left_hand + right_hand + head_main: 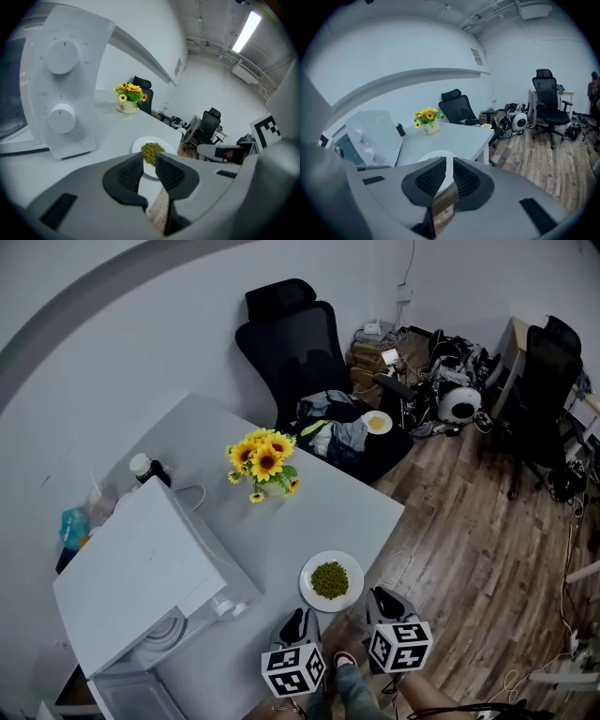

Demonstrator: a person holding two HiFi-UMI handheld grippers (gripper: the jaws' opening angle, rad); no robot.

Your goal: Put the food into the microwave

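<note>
Round white plate (pixel 310 597) of loose green peas (pixel 330 579), just ahead of left claw (pixel 149 165) and right claw (pixel 449 170), both pressed nearly together, empty: probably light, rigid, spill-prone; grip rim, keep level.

Bright, even light from a ceiling tube (pixel 246 30); gripper views bend and darken at the edges.

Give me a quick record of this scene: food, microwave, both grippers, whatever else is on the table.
food: green peas on white plate, at near edge of table
microwave: white, on table, left of plate
left gripper: jaws nearly together, empty
right gripper: jaws nearly together, empty
also on table: vase of sunflowers
</note>
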